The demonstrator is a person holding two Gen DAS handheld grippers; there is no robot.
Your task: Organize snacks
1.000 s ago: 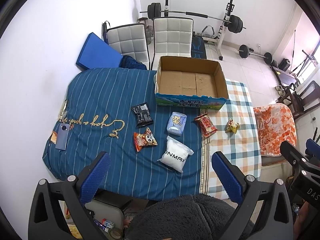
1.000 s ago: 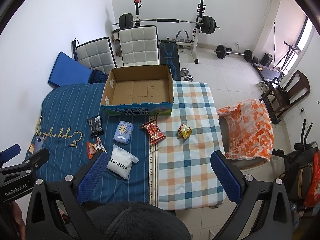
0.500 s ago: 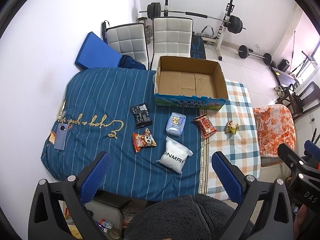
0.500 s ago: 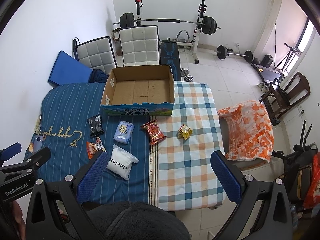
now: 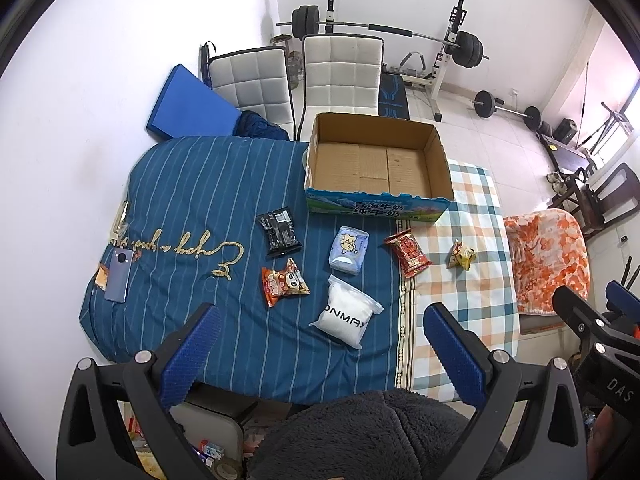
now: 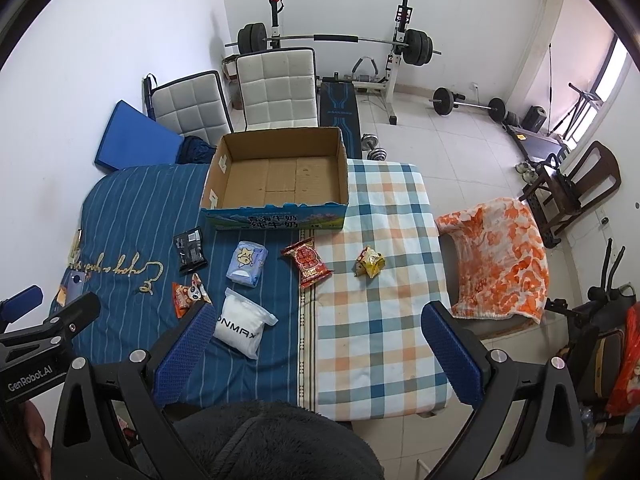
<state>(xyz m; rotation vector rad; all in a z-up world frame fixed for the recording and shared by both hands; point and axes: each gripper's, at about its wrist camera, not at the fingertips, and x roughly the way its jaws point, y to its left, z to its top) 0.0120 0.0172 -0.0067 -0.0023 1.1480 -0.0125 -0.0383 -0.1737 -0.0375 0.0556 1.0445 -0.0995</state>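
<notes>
Home-gym room, white walls, tiled floor; barbell rack at upper centre, two white padded chairs below it. Work surface: bed-like platform, blue striped cover on the frame's left half, checked cloth on the right.

Receptacle: cardboard box, open-topped, nothing inside, upper centre, straddling the seam of the two covers.

Snacks, six, all outside the box and lying apart from one another below its printed front wall:
- black packet, centre left
- pale blue packet, centre
- red packet, on the seam
- small yellow packet, on the checked cloth
- orange cartoon packet, lower centre left
- white pouch, lower centre, nearest the fingers

Non-task item: phone at the left edge of the cover.

Left gripper: jaws spread wide, holding nothing, high above the surface. Right gripper: likewise spread and unladen.

Task status, judged: sorting not yet begun.

Risks, judged:
- soft bedding may give under a descending finger, so flat packets slide or get pinched together with fabric
- slick, puffy film may squirt from the pads
- the white pouch may sag if held by a corner
- the box may shift or tilt if its wall is struck
</notes>
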